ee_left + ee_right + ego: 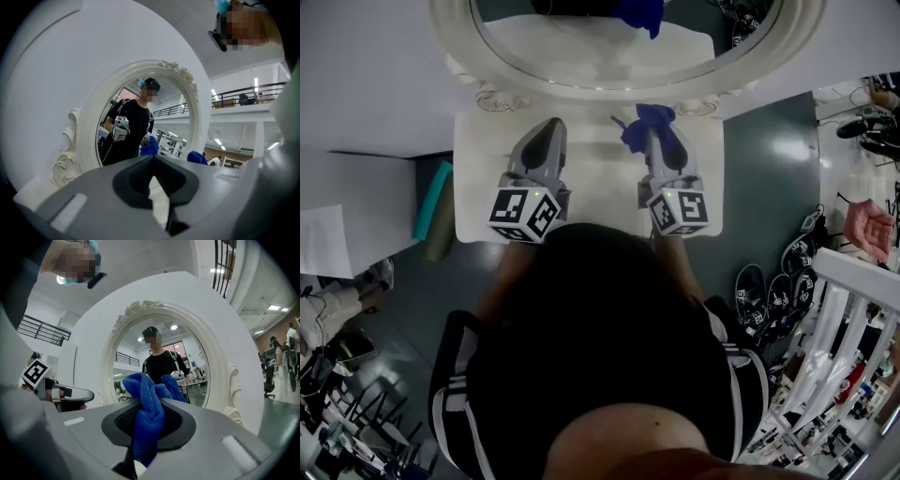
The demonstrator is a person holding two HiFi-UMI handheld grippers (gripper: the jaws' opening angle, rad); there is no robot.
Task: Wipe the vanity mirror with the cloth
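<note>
An oval vanity mirror (pixel 609 47) in a white ornate frame (pixel 213 357) stands at the back of a white vanity table (pixel 591 159). My right gripper (pixel 654 131) is shut on a blue cloth (pixel 149 413), held over the table a short way in front of the mirror. The cloth (pixel 645 122) bunches out past the jaws and also shows reflected in the glass. My left gripper (pixel 546 131) hovers beside it on the left, shut with nothing between its jaws. The mirror (pixel 145 122) fills the left gripper view ahead.
A teal and olive rolled item (pixel 434 202) leans by the table's left side. A white railing (pixel 853 291) and a pile of dark cables and gear (pixel 783 281) lie to the right on the grey floor. A person's hand (pixel 869 225) shows at far right.
</note>
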